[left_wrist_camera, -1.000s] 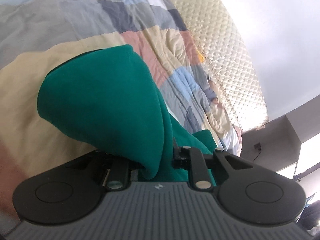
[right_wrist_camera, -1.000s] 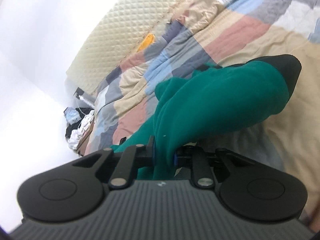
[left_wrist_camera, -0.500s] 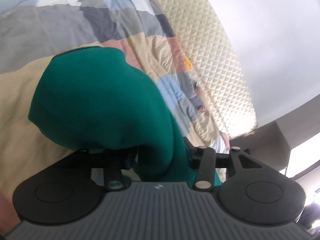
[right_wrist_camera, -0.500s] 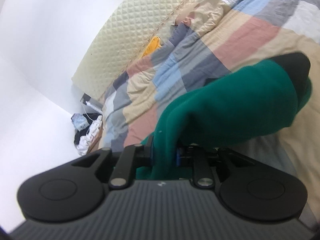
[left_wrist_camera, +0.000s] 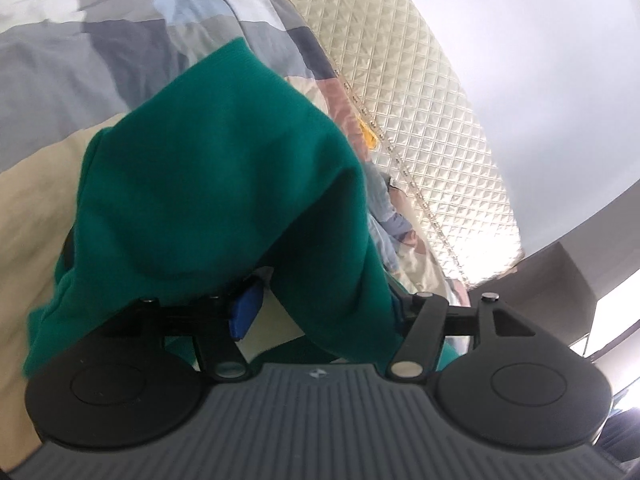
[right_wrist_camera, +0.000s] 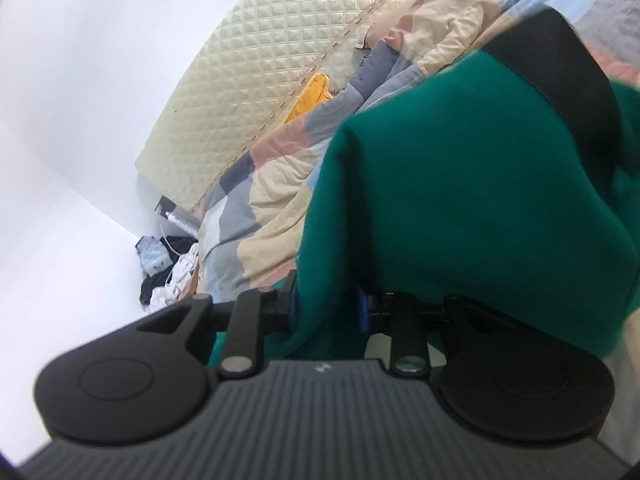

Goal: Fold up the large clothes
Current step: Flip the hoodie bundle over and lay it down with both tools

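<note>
Blocking patchwork quilt (left_wrist_camera: 100,40): green garment (left_wrist_camera: 224,168)

We are in a home bedroom: a bed (left_wrist_camera: 36,184) spread with a patchwork quilt (right_wrist_camera: 272,184) in beige, grey, blue and pink, a cream quilted headboard (right_wrist_camera: 256,80) at twelve o'clock against a white wall (right_wrist_camera: 80,80), and loose laundry (right_wrist_camera: 172,280) heaped at nine o'clock.

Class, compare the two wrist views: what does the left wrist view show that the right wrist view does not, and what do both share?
Only the left wrist view shows a grey wall edge beyond the bed. Only the right shows a heap of clothes by the white wall and the black band on the garment. Both share the green garment, patchwork quilt, quilted headboard and a yellow item.
</note>
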